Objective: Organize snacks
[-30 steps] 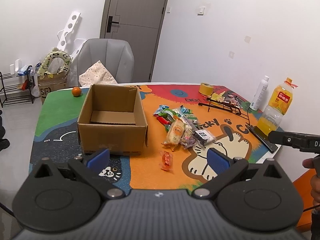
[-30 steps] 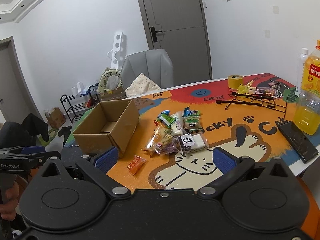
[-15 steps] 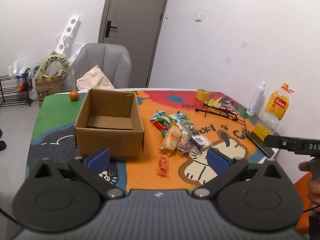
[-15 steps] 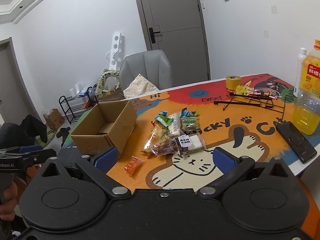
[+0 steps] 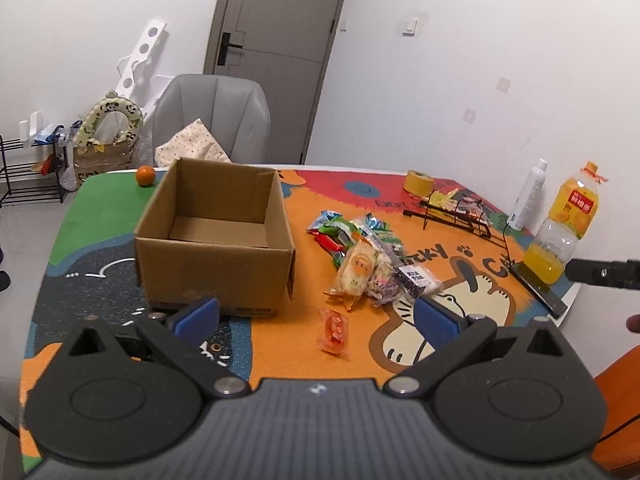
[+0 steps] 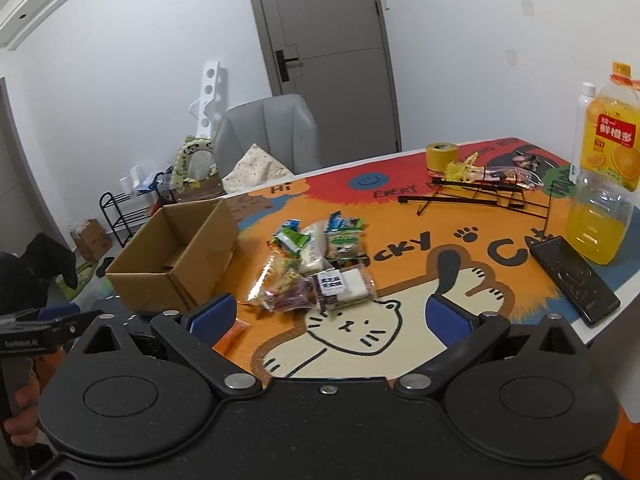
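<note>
From the left wrist view, we have our left gripper spread wide with nothing between its blue pads, hanging above the near edge of the colourful cartoon-cat table mat. At twelve o'clock from it, just off the tips, lies a small orange-red snack sachet on its own; up at one o'clock sits the heap of crinkly plastic snack packets, and at eleven o'clock the open brown cardboard box stands bare inside. We'd take that lone sachet first: come straight down over it, pads either side of its narrow width, and close gently, because thin film like that will likely slip or crumple. Over to the right wrist view, our right gripper is equally wide and holds nothing. The heap is at twelve o'clock, the box out at ten, the tall orange juice bottle and black phone at two o'clock, well apart. We'd pick the clear-wrapped dark cake packet on the heap's near edge, and keep the swing to the box low and leftward.
</note>
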Demonstrator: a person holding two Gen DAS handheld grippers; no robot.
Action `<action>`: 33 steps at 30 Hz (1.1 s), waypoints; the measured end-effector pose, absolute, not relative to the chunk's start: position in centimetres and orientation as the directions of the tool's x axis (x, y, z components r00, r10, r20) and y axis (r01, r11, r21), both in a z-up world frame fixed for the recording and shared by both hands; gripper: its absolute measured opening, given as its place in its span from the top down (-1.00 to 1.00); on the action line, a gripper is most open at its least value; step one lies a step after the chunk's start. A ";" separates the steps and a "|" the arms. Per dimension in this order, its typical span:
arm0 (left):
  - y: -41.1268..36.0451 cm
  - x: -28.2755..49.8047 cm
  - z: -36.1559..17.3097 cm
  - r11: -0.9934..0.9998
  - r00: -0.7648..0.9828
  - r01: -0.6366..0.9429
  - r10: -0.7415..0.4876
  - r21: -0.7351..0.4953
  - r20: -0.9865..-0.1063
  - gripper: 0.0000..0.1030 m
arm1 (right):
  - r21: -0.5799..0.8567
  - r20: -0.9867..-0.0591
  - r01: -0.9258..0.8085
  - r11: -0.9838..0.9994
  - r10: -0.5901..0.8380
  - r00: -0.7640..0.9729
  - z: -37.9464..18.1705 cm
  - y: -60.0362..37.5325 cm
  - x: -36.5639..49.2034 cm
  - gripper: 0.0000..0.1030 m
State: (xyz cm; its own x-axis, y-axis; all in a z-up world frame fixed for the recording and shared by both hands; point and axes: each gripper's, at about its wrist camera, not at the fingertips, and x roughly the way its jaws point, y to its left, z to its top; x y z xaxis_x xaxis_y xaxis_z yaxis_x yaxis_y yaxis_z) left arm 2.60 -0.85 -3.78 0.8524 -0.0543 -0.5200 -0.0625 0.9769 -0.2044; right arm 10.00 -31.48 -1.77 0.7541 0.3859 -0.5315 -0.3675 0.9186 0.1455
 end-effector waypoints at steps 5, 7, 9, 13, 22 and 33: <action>-1.2 4.1 -5.1 0.979 0.846 -0.048 -0.065 -0.197 -0.530 -1.00 | 0.170 -0.535 -0.358 0.918 0.391 0.749 -2.7 -31.2 11.8 -1.00; -1.1 4.8 -5.7 0.979 0.843 -0.054 -0.062 -0.198 -0.535 -1.00 | 0.170 -0.538 -0.368 0.914 0.399 0.742 -3.0 -31.1 12.3 -1.00; -1.0 5.3 -6.2 0.978 0.840 -0.060 -0.060 -0.201 -0.540 -0.99 | 0.161 -0.543 -0.380 0.911 0.403 0.737 -3.2 -30.8 12.7 -1.00; -0.7 6.6 -7.1 0.975 0.835 -0.071 -0.057 -0.210 -0.547 -0.99 | 0.150 -0.549 -0.392 0.908 0.406 0.731 -3.6 -30.6 13.7 -1.00; -0.5 9.5 -9.4 0.966 0.821 -0.051 -0.105 -0.255 -0.562 -0.94 | 0.192 -0.572 -0.378 0.906 0.416 0.707 -6.2 -30.4 16.6 -0.99; -1.0 13.0 -12.6 0.965 0.773 -0.042 -0.133 -0.259 -0.621 -0.51 | 0.230 -0.639 -0.379 0.897 0.433 0.636 -9.9 -28.8 20.2 -0.72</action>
State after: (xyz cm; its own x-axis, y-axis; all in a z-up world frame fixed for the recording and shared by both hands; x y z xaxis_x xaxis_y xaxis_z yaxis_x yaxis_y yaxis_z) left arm 13.01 -0.98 -12.59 0.7727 -0.1329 -0.6207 -0.0420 0.9650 -0.2589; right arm 20.22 -28.80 -9.94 0.6361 0.4326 -0.6389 -0.3785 0.8965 0.2301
